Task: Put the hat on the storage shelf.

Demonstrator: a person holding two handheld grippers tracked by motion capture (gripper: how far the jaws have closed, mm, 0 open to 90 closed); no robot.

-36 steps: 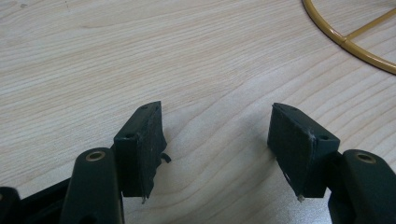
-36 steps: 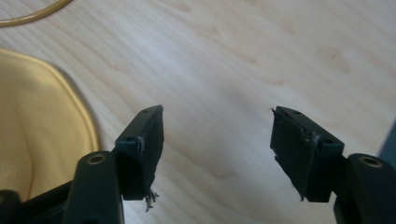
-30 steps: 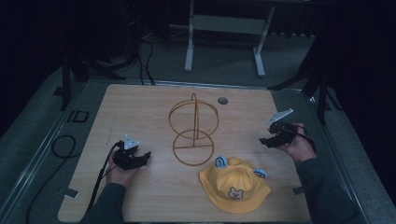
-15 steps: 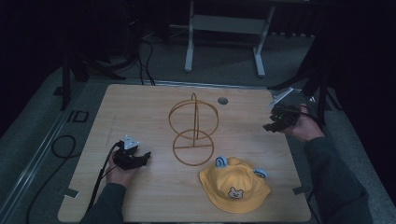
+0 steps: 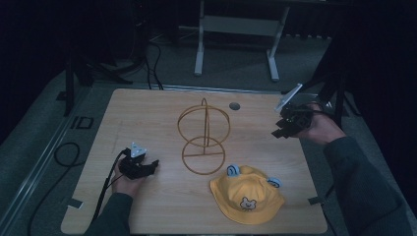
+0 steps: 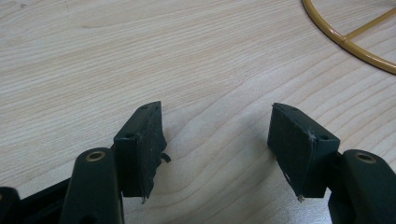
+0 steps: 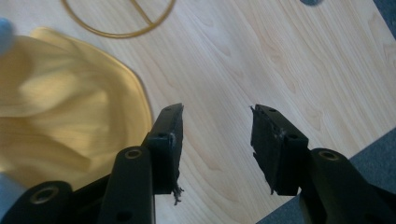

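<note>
Hat (image 5: pixel 247 195) on wooden table (image 5: pixel 147 118) | grey floor (image 5: pixel 34 147) | dark room | both tongs apart

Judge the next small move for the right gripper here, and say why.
Probably lower the right gripper toward the yellow hat and close on its brim. Its jaws stand open and empty, held above the table's right edge, and the hat lies flat, untouched, beside the wire stand. The left gripper rests open on the table.
</note>
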